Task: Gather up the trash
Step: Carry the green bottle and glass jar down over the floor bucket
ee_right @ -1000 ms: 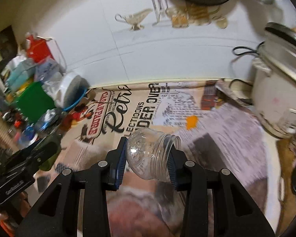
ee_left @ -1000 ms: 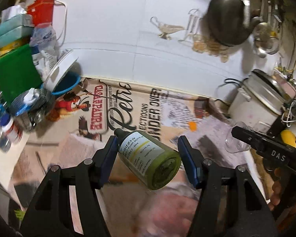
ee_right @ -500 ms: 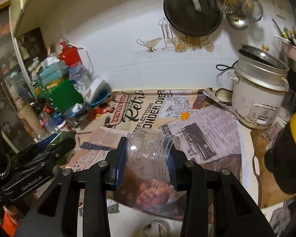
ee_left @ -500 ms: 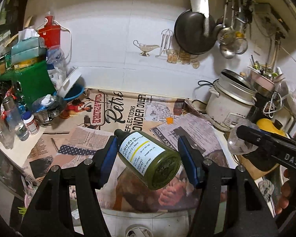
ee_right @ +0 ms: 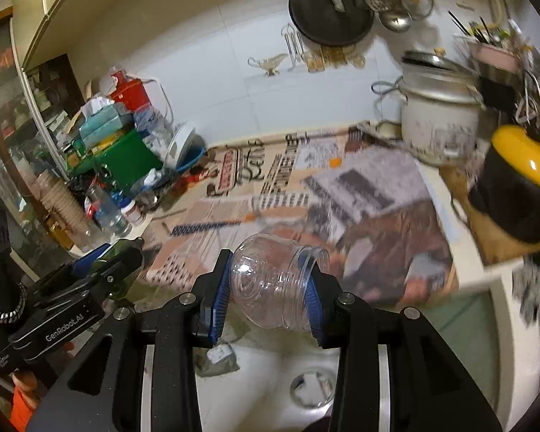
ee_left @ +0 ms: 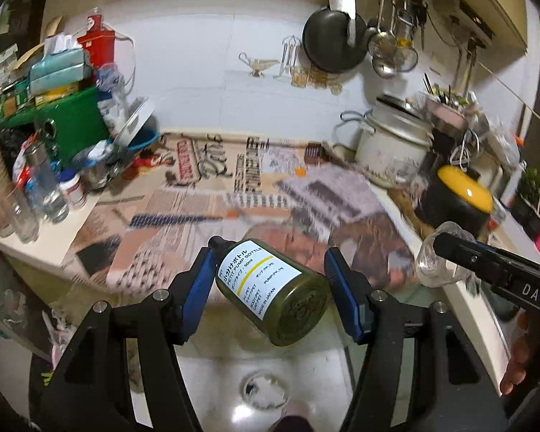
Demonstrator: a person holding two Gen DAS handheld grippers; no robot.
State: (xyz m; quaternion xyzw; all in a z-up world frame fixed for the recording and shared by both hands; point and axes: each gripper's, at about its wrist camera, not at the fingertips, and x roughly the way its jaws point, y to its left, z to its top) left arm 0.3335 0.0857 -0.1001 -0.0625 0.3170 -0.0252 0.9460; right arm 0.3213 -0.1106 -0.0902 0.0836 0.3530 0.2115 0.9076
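A dark green pump bottle (ee_left: pixel 266 291) with a white and yellow label lies slantwise between the blue pads of my left gripper (ee_left: pixel 270 262), which is shut on it, cap at the left pad. My right gripper (ee_right: pixel 270 273) is shut on a clear plastic jar (ee_right: pixel 270 284), the jar's mouth turned to the right. Each wrist view catches the other hand: the right gripper (ee_left: pixel 486 262) with the jar (ee_left: pixel 428 262) at the right edge, the left gripper (ee_right: pixel 108 262) with the green bottle (ee_right: pixel 120 252) at the lower left. Both hang over a white sink (ee_left: pixel 234 370).
Newspaper (ee_left: pixel 270 187) covers the counter beyond the sink. Bottles, a green box (ee_left: pixel 75 126) and a blue bowl crowd its left end. A white rice cooker (ee_left: pixel 392 144) and a black pot with a yellow lid (ee_left: pixel 460 194) stand on the right. A pan and ladles hang on the tiled wall.
Both grippers have drawn back from the newspaper-covered counter, each keeping its load. The counter's front edge and the sink with its drain have come into view beneath them.
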